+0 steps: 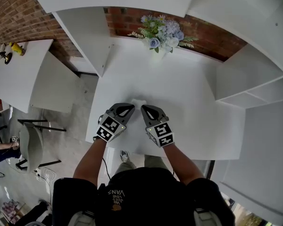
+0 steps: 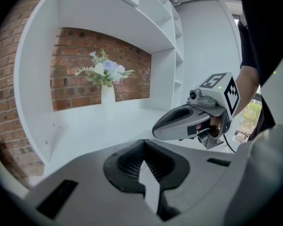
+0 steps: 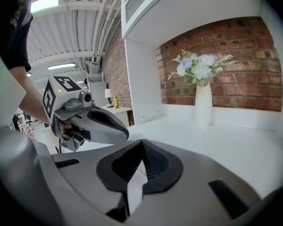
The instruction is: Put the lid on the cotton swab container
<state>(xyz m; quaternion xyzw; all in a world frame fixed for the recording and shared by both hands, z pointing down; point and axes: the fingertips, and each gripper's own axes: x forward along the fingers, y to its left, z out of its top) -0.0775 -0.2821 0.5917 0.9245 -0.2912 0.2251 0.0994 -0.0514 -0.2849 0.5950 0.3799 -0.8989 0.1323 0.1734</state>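
Pointing toward the flower vase (image 1: 156, 54), your left gripper (image 1: 130, 107) and right gripper (image 1: 144, 108) sit side by side over the surface (image 1: 193, 102), fingers clenched together, a small white object (image 1: 138, 101) at their tips.

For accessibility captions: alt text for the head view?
Seen from above, a person holds the left hand-held gripper and right hand-held gripper side by side over a white table, tips pointing at a small, unidentifiable white object. A vase of flowers stands at the far edge.

Left gripper (image 1: 131, 107), right gripper (image 1: 143, 108): two; flower vase (image 1: 156, 55): one; table (image 1: 191, 98): one.
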